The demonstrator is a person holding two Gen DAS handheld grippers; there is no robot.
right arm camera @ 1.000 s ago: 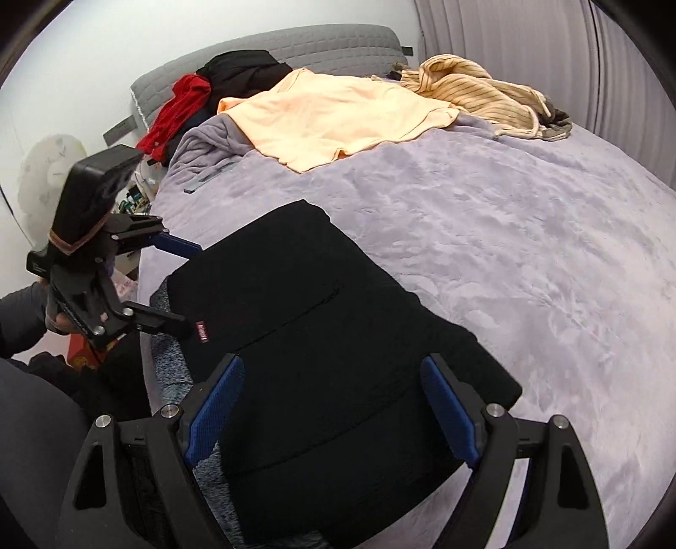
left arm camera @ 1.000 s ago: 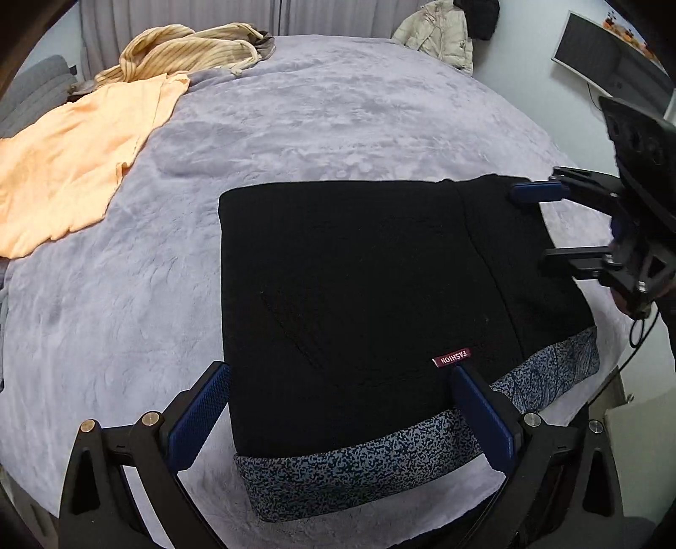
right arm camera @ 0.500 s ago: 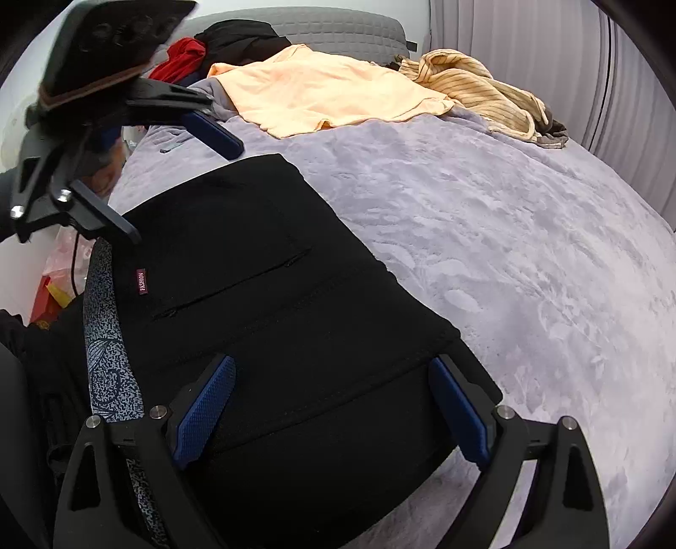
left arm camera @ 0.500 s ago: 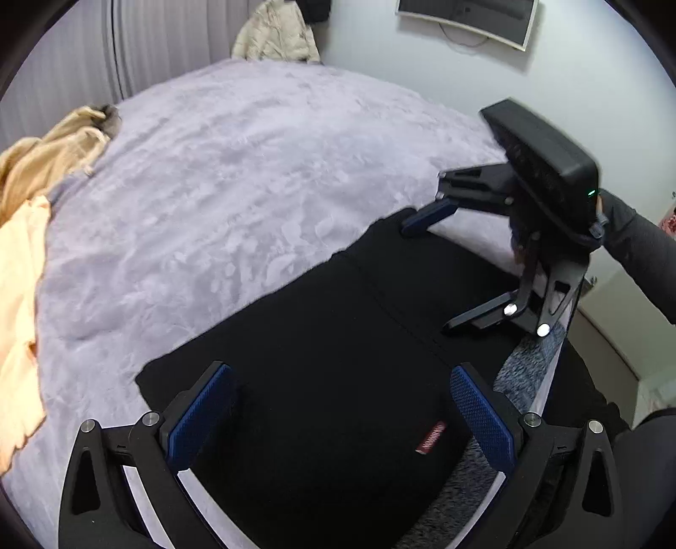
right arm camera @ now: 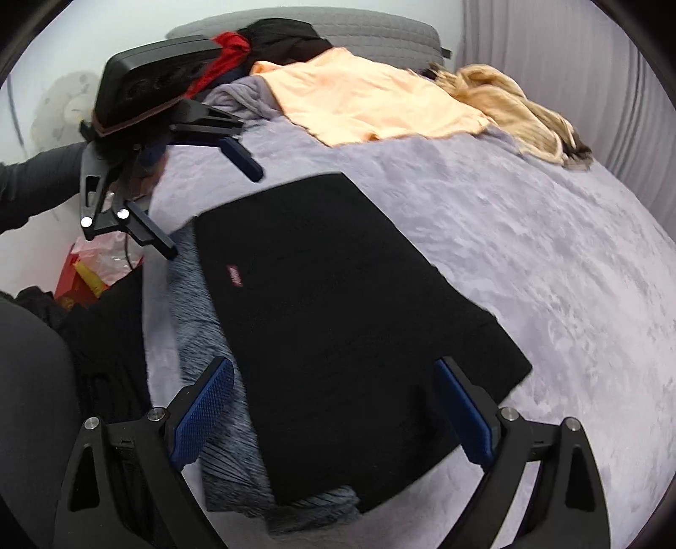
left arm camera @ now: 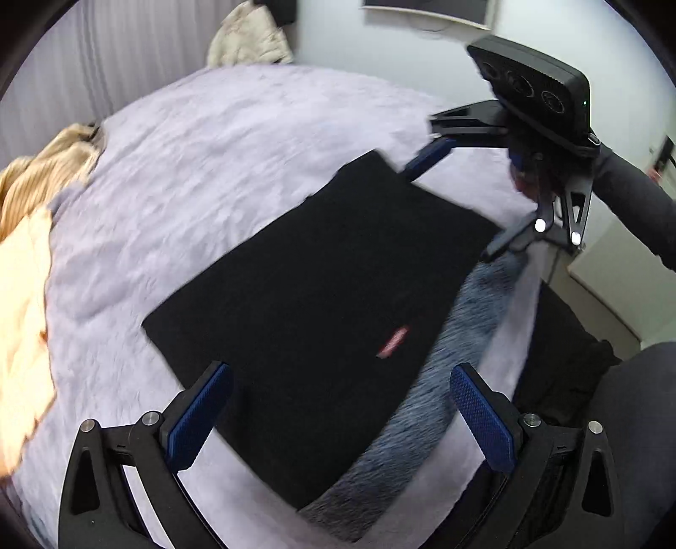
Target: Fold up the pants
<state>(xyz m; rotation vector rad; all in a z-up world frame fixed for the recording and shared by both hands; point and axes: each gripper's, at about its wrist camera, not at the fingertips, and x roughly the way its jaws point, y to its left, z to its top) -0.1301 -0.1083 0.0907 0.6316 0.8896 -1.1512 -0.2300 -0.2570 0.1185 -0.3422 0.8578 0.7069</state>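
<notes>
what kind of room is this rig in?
Most likely a bedroom. The black pants lie on a wide bed with a lavender plush blanket and a grey headboard, loose clothes such as an orange shirt are piled near it, and curtains hang behind.

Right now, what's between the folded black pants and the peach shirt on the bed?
Only bare lilac plush blanket separates the folded black pants from the peach shirt. The right wrist view shows it best.

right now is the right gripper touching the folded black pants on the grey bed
Apart. In the left wrist view the right gripper hangs open above the folded black pants, with pale bedspread showing under its fingers.
</notes>
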